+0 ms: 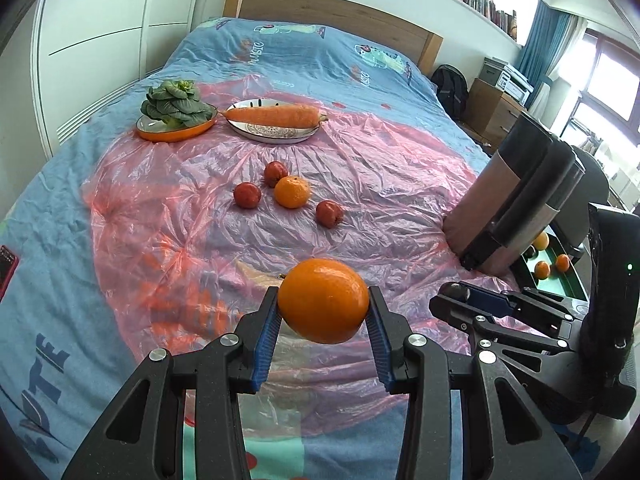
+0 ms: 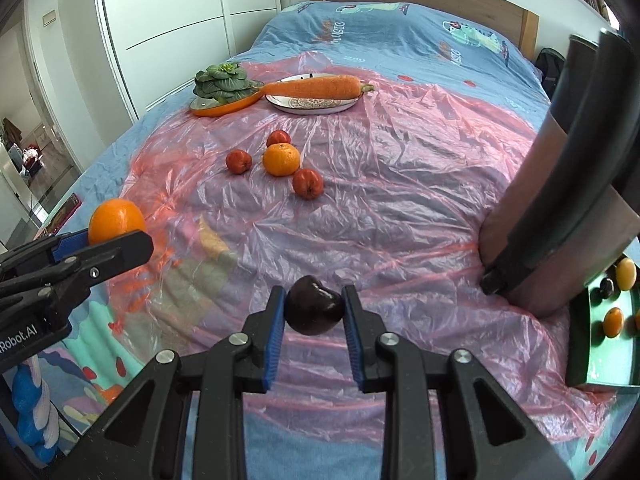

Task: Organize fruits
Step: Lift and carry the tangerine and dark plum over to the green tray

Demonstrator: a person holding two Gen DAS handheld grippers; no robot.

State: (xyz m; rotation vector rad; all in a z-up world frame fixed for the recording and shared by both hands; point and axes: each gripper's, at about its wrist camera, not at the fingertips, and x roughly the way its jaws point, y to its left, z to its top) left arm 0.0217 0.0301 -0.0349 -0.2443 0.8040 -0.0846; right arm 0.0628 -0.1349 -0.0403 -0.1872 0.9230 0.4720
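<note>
We lose most of the green tray (image 2: 588,344) behind the tall brown cylinder with its black strap (image 2: 560,208), and the right wrist picture's edge cuts it off. We cannot tell what the small dark round item (image 2: 607,287) on it is. The red flat object (image 1: 6,270) is cropped at the left wrist picture's edge.

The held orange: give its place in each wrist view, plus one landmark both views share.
Left wrist: the orange sits bottom centre, clamped between the left gripper's blue pads.
Right wrist: the orange shows at the left edge, halfway down, behind the left gripper seen from the side.
Shared landmark: the carrot on its plate, far side of the bed.
</note>
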